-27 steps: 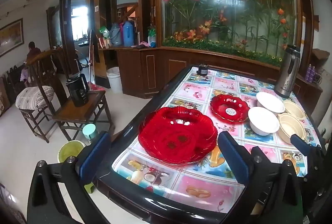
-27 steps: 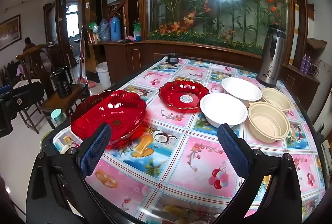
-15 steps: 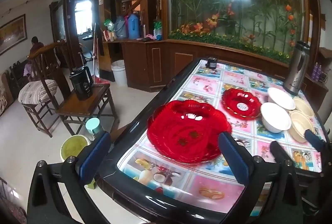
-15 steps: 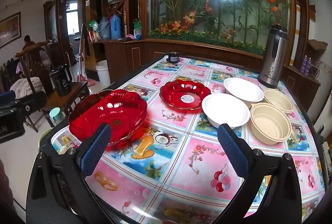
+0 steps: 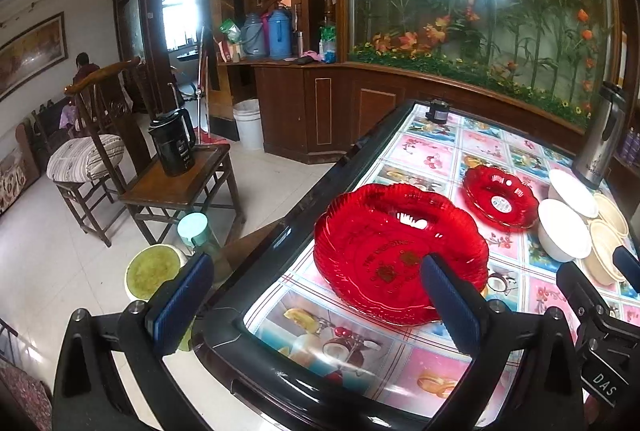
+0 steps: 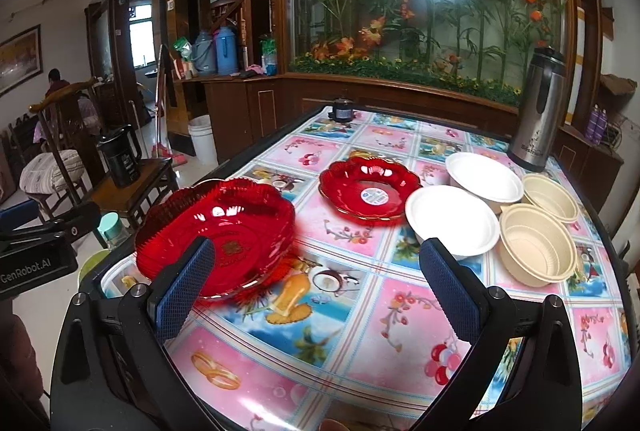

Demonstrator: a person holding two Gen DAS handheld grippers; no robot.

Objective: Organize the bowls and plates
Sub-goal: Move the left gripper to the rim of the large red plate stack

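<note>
Plates and bowls sit on a tabletop (image 6: 360,335) covered in a glossy pink-and-blue fruit-print sheet with a dark rim. Two red plates: large red plate (image 6: 224,227) near the tabletop's near-left corner, small red plate (image 6: 370,189) with a round sticker in its centre farther back, well apart from the large one. Four bowls at the right: two white bowls, near white bowl (image 6: 452,219) and far white bowl (image 6: 484,175); two beige bowls, near beige bowl (image 6: 538,245) and far beige bowl (image 6: 550,195), packed close in a cluster, just beside the small plate. One steel thermos (image 6: 540,107) stands upright behind the bowls; one small dark jar (image 6: 341,110) at the far edge. Left hand-held gripper (image 5: 316,305) jaws fully apart, holding nothing, hovering over the near-left corner by the large plate. Right hand-held gripper (image 6: 316,289) also wide open and empty, over the near middle of the tabletop. Behind: glass panel with artificial flowers (image 6: 420,3) over wooden cabinets. Left of the tabletop: white tile floor, one wooden side table with one black kettle (image 5: 173,143), a cushioned chair (image 5: 86,159), one white bin (image 5: 249,123), two blue flasks (image 5: 266,35) on a counter. A person (image 5: 84,69) sits far back at left.
</note>
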